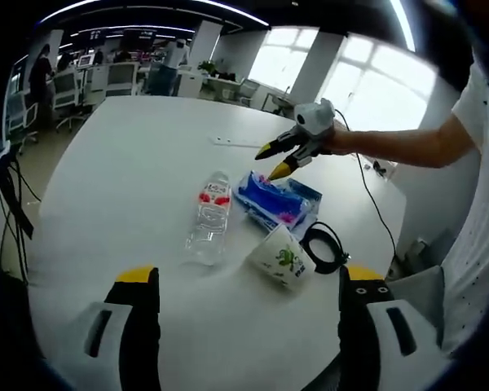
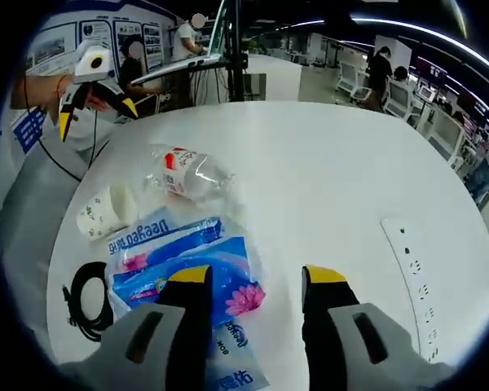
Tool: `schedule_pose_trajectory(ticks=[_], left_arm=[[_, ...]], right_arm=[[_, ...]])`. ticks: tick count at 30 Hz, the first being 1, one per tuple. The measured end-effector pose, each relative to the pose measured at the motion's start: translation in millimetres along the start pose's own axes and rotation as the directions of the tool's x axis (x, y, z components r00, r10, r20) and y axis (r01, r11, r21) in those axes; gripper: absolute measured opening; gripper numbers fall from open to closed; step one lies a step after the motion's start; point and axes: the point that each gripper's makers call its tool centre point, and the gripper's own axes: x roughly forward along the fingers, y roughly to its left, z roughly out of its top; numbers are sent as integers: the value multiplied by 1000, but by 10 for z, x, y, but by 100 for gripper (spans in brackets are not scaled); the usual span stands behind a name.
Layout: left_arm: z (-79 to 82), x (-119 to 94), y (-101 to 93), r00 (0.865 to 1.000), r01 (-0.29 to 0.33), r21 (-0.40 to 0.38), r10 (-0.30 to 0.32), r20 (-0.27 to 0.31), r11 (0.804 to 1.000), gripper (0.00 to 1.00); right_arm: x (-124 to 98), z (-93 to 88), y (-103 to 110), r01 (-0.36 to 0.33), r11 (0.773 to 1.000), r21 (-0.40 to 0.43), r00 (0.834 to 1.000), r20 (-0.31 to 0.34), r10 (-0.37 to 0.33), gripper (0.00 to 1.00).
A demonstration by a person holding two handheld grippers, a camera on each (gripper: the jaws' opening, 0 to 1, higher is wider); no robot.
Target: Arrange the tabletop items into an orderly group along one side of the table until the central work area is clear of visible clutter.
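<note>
Table (image 1: 130, 179): smooth white top, faint sheen.
Bottle (image 2: 187, 173): clear glossy plastic, printed label.
Tissue pack (image 2: 187, 261): blue plastic film, shiny, crinkled.
Cup (image 1: 281, 257): white, matt, looks like paper.
Cable (image 1: 326, 247): black, smooth sheath.
Power strip (image 2: 411, 281): white plastic, matt.

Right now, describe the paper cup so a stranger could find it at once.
On the white table, find the small cluster of items. The paper cup lies on its side between the clear water bottle and the coiled black cable, beside the blue tissue pack. It alone is white with green print.
</note>
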Motion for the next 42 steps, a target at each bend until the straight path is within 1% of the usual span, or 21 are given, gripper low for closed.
schedule_pose_trajectory(ticks=[4,6,10,11,14,17,19,21,25,30,37,42], left_arm=[[-29,10,17,1000,-3,-8,3,-2,1000,93],[-37,15,26,1000,-5,-14,5,0,1000,94],[-47,23,44,1000,-8,-22,8,0,1000,93],[-53,29,50,1000,-9,-24,9,0,1000,93],[-66,38,66,1000,-11,-29,11,-2,1000,93],[-77,45,82,1000,-14,-36,14,-1,999,93],[-90,50,88,1000,-15,-39,15,-4,999,93],[-95,54,95,1000,-15,-41,15,-2,999,93],[-102,62,98,1000,-16,-45,16,-3,999,93],[-101,71,99,1000,-15,-46,14,-3,999,92],[-72,81,70,1000,-9,-43,9,0,999,92],[-62,78,60,1000,-7,-42,7,1,999,92]], right_arm=[[52,-9,13,-36,999,-8,999,-9,36,39],[77,13,-1,-51,999,1,999,8,51,39],[119,-8,-10,-70,997,-14,997,-16,70,36],[132,-21,11,-91,996,-12,996,-23,91,34],[160,-36,33,-119,993,-17,992,-33,118,31],[185,-62,78,-157,987,-18,986,-51,156,25],[196,-72,91,-170,985,-17,984,-55,169,23],[204,-85,98,-179,984,-21,982,-63,178,21],[208,-93,110,-195,980,-38,979,-70,192,10],[195,-110,110,-202,978,-51,977,-83,198,0],[140,-109,148,-220,973,-67,973,-87,214,0],[97,-119,179,-229,972,-60,971,-85,223,0]])
